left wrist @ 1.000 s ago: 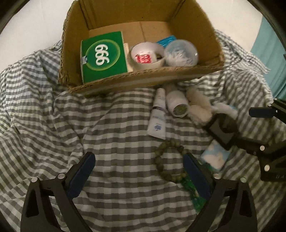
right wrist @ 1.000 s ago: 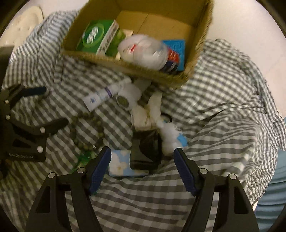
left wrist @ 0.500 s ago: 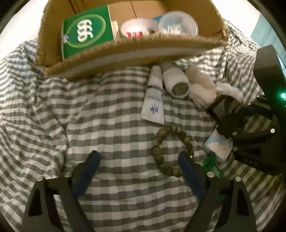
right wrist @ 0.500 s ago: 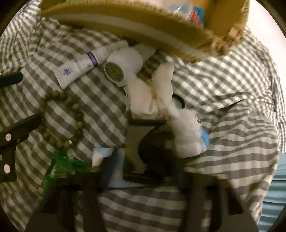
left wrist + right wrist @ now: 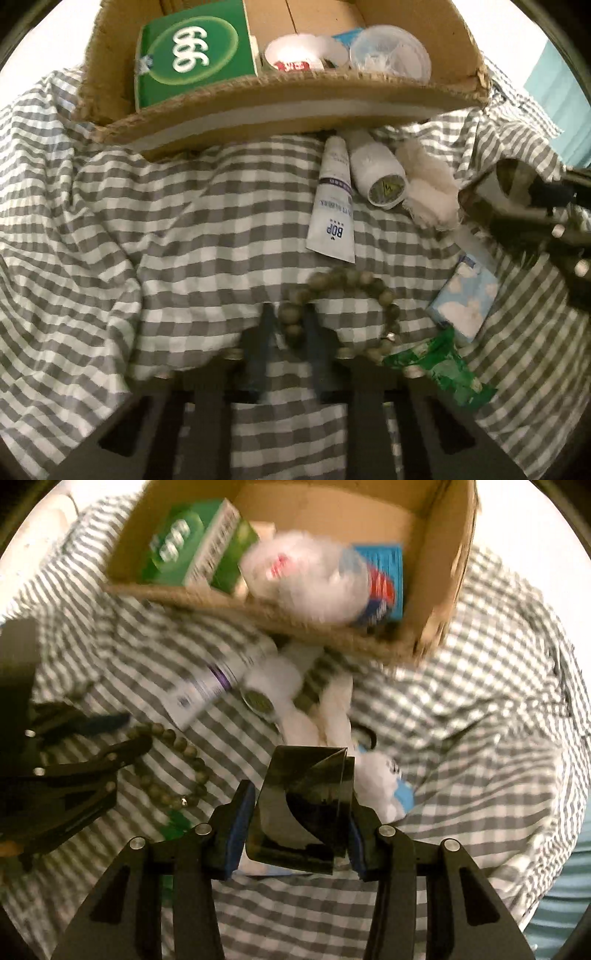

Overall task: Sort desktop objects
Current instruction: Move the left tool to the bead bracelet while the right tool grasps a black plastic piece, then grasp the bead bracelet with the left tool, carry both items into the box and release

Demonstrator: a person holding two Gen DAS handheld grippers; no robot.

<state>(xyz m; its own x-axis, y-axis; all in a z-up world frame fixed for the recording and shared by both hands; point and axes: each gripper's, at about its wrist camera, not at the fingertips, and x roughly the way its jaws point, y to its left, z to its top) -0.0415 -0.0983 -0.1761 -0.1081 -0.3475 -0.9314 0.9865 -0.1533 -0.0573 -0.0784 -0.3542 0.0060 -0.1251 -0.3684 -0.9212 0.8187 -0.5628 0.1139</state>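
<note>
My left gripper (image 5: pixel 290 332) is shut on the near left side of a brown bead bracelet (image 5: pixel 373 288), which lies on the grey checked cloth (image 5: pixel 110 240). My right gripper (image 5: pixel 301 823) is shut on a small black box (image 5: pixel 303 805) and holds it lifted above the cloth. The black box also shows at the right edge of the left wrist view (image 5: pixel 495 192). The cardboard box (image 5: pixel 280 110) stands at the back, holding a green 666 box (image 5: pixel 192 59), a tape roll (image 5: pixel 303 55) and a clear tub (image 5: pixel 388 51).
On the cloth lie a white BOP tube (image 5: pixel 332 206), a white bottle (image 5: pixel 376 173), white crumpled tissue (image 5: pixel 428 188), a blue cloud-print tissue pack (image 5: pixel 465 299) and a green wrapper (image 5: pixel 443 369). A white and blue plush toy (image 5: pixel 384 786) lies beside the black box.
My left gripper has closed on the bracelet. My right gripper has closed on the black box and lifted it off the cloth, away from the tissue pack.
</note>
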